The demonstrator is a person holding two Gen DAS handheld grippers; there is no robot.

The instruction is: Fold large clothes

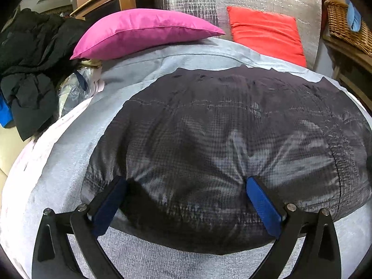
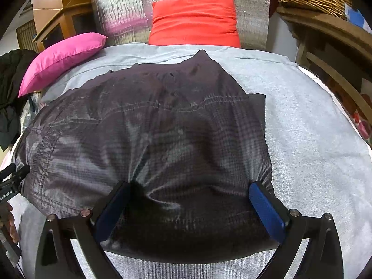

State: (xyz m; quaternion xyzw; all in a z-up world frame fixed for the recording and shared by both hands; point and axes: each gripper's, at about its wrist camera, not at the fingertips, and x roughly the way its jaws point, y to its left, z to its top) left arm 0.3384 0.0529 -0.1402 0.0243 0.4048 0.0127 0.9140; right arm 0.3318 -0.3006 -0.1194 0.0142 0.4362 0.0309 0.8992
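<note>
While spread flat on the grey sheet (image 1: 58,158), dark garment (image 1: 209,127) under both released tools, left tool (image 1: 186,186) and right tool (image 2: 190,190).

A: What colour is the garment (image 1: 223,144)?
B: Dark grey, fine grid check, faint sheen. The cover (image 1: 69,162) under it is pale blue-grey.
A: And behind the garment?
B: A magenta pillow (image 1: 141,32), a red-orange cushion (image 2: 195,21), silver quilted foil (image 2: 121,4).
A: The fingers (image 1: 262,204)?
B: Blue pads on black arms, both grippers.

garment (image 1: 209,139): dark checked cloth, slight sheen | cover (image 2: 313,139): matt grey fleece
</note>
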